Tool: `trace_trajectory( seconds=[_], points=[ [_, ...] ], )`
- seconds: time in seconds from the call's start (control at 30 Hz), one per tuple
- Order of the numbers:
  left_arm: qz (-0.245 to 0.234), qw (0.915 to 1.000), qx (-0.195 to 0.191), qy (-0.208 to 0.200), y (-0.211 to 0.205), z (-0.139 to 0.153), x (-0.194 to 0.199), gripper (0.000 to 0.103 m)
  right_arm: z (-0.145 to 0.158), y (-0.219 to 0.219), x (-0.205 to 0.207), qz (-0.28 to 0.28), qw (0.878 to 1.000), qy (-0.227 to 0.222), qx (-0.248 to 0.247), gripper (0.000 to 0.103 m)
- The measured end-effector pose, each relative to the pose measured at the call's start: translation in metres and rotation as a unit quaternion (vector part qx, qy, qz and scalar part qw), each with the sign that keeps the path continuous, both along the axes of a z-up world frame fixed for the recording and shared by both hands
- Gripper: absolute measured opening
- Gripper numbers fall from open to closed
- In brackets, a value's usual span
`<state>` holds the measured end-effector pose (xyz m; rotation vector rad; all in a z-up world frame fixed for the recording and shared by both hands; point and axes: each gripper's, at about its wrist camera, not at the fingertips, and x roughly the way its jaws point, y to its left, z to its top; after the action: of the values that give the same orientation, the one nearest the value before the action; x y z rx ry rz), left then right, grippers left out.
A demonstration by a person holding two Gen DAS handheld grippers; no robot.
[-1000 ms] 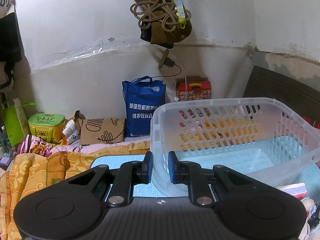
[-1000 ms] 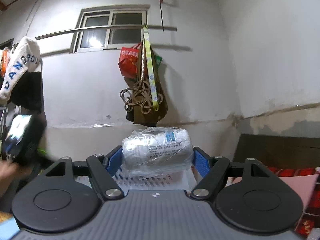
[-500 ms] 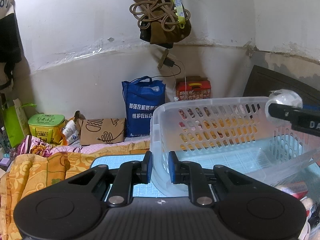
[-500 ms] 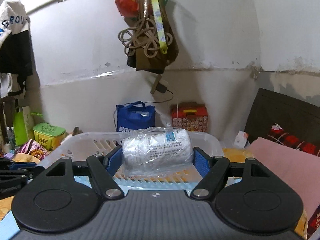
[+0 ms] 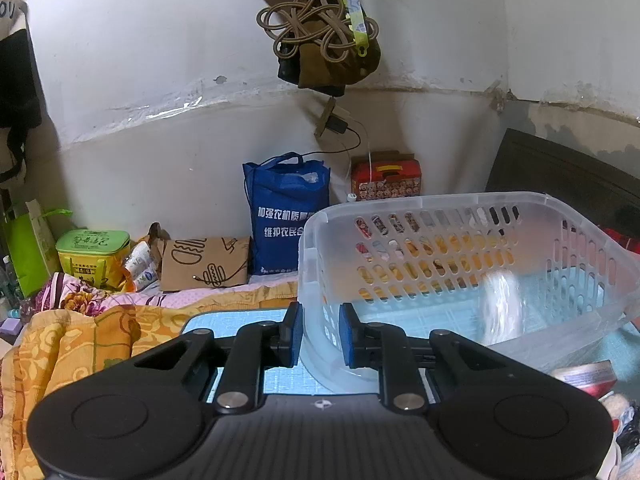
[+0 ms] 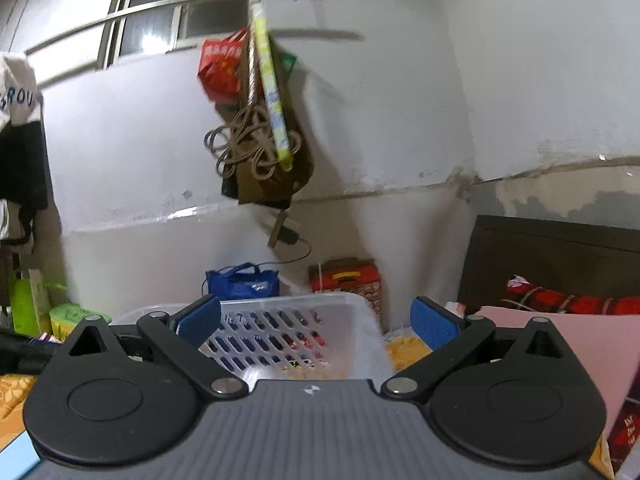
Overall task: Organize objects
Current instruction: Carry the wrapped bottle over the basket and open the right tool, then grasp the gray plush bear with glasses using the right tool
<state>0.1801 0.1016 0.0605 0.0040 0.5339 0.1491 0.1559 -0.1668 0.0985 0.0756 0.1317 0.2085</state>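
The holey clear plastic basket [image 5: 460, 264] is pinched at its rim by the left gripper [image 5: 319, 334]. The right gripper [image 6: 316, 320] has just been opened wide and is empty; the shiny wrapped roll [image 5: 500, 304] is now seen as a blur in the basket, at 3 o'clock.

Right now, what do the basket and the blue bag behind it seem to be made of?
The basket looks like translucent, slightly glossy plastic: things behind show through its slotted walls. The blue bag seems to be matte non-woven fabric, soft and creased, with sewn handles and white printed characters; the exact fibre cannot be told.
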Motion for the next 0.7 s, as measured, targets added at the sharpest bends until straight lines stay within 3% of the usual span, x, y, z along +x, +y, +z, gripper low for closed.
trace_trajectory(
  seconds=[0.17,0.3,0.47,0.7],
  points=[
    [0.001,1.0,0.005,-0.001,-0.001,0.0,-0.001,0.024,-0.025,-0.032,-0.054,-0.001,0.999,-0.006,0.046,0.103],
    [0.001,1.0,0.004,-0.003,-0.002,0.0,-0.001,0.024,-0.061,-0.041,-0.082,0.01,0.997,0.03,0.072,0.103],
    [0.001,0.9999,0.009,-0.006,-0.004,-0.001,-0.002,0.024,-0.094,-0.03,-0.105,0.009,0.998,0.045,0.043,0.103],
    [0.001,0.9999,0.012,-0.006,-0.004,0.0,-0.002,0.024,-0.093,-0.014,-0.092,0.021,0.998,0.055,-0.004,0.102]
  ],
)
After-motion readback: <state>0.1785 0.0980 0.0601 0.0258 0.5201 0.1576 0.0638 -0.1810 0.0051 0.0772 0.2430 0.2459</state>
